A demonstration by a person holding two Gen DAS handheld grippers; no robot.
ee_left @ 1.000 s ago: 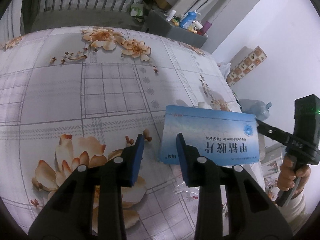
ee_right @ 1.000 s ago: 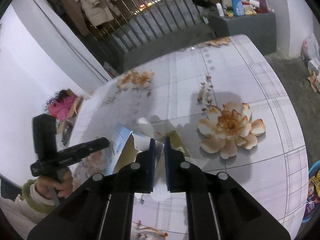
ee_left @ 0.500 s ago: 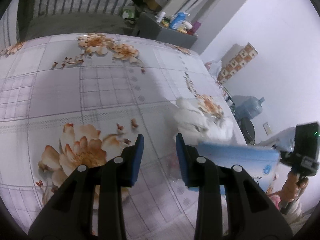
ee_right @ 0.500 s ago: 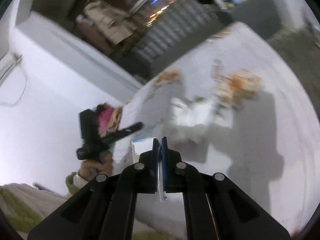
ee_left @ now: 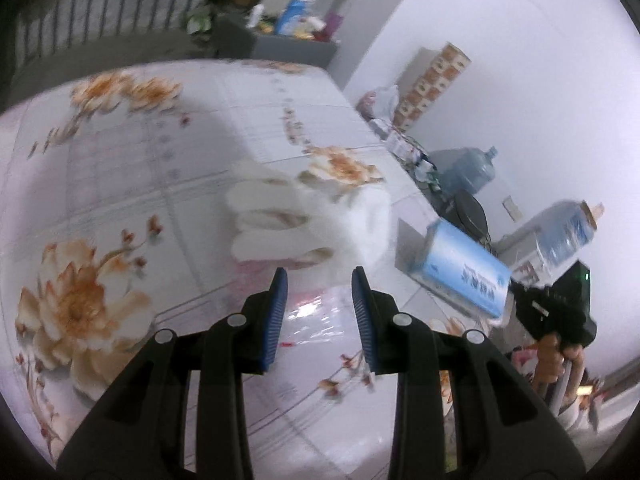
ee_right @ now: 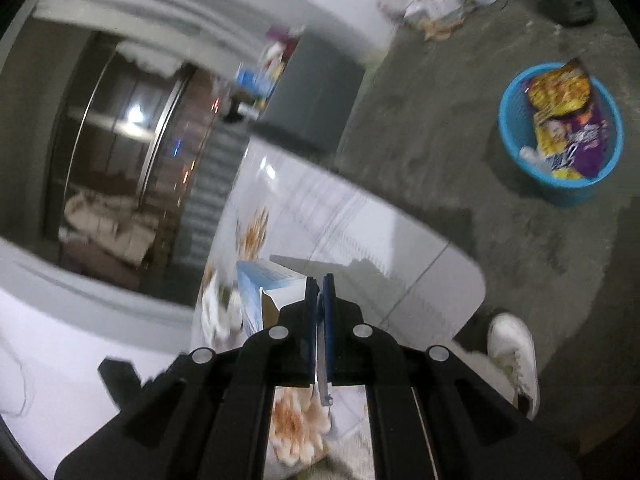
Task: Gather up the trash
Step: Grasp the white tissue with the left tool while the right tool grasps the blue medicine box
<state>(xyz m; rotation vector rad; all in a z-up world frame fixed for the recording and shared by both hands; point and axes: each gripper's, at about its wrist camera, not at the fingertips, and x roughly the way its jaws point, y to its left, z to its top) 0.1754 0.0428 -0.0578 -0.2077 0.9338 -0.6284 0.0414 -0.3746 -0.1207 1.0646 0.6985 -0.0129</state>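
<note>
My right gripper [ee_right: 319,284] is shut on the flap of an open blue medicine box [ee_right: 264,284] and holds it in the air beyond the table edge. In the left wrist view the same box [ee_left: 464,276] hangs off the table's right side. My left gripper [ee_left: 319,276] is open and empty above the floral tablecloth [ee_left: 120,168], just short of crumpled white tissue [ee_left: 312,220]. A clear plastic wrapper [ee_left: 316,316] lies between its fingers. A blue trash basket [ee_right: 560,136] with snack bags stands on the floor at the upper right of the right wrist view.
The table edge [ee_right: 440,248] runs under my right gripper, with grey floor beyond. A white shoe [ee_right: 516,352] is near the table. Water jugs [ee_left: 472,168] and boxes stand along the white wall. A grey cabinet [ee_left: 288,44] with bottles is behind the table.
My right gripper has lifted the blue box off the table and swung it out to the right over the floor. My left gripper has moved toward the white tissue.
</note>
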